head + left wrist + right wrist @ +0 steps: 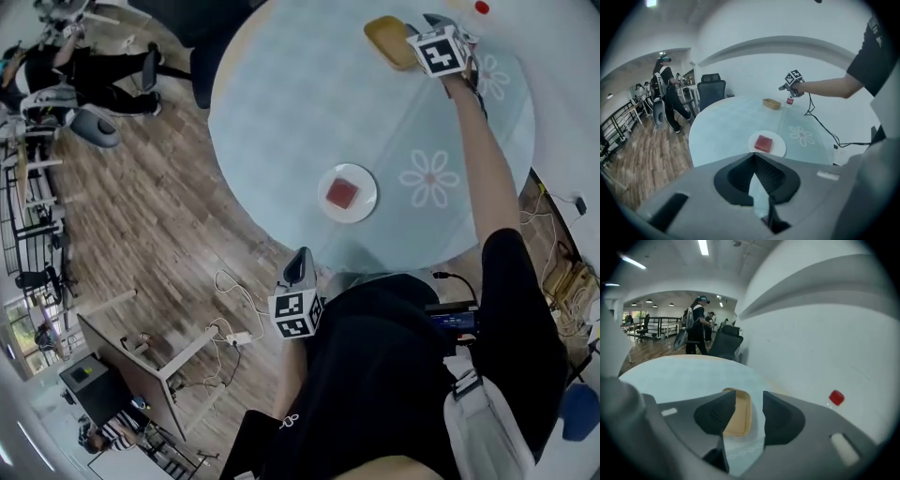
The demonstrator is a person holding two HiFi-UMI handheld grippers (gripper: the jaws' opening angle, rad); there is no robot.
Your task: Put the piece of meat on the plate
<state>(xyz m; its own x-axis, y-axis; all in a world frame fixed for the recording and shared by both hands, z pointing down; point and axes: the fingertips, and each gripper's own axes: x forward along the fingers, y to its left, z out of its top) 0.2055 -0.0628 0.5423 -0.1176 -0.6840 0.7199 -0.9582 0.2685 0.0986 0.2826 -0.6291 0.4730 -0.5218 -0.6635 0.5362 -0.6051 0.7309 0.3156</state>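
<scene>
A red piece of meat (342, 193) lies on the small white plate (364, 208) near the front of the round table; the left gripper view shows the meat (763, 143) on the plate (778, 149) ahead. My left gripper (299, 261) is shut and empty, held off the table's near edge, jaws (753, 174) pointing toward the plate. My right gripper (430, 26) is at the far side of the table on an outstretched arm, open (749, 404) with nothing gripped. Through its gap a tan tray (738, 414) shows on the cloth beyond.
The table has a pale blue cloth (300, 112) with white flower prints. The tan tray (388, 41) and a red-capped bottle (482, 7) stand at the far edge by a white wall. An office chair (712, 91), people and cables on the wood floor surround the table.
</scene>
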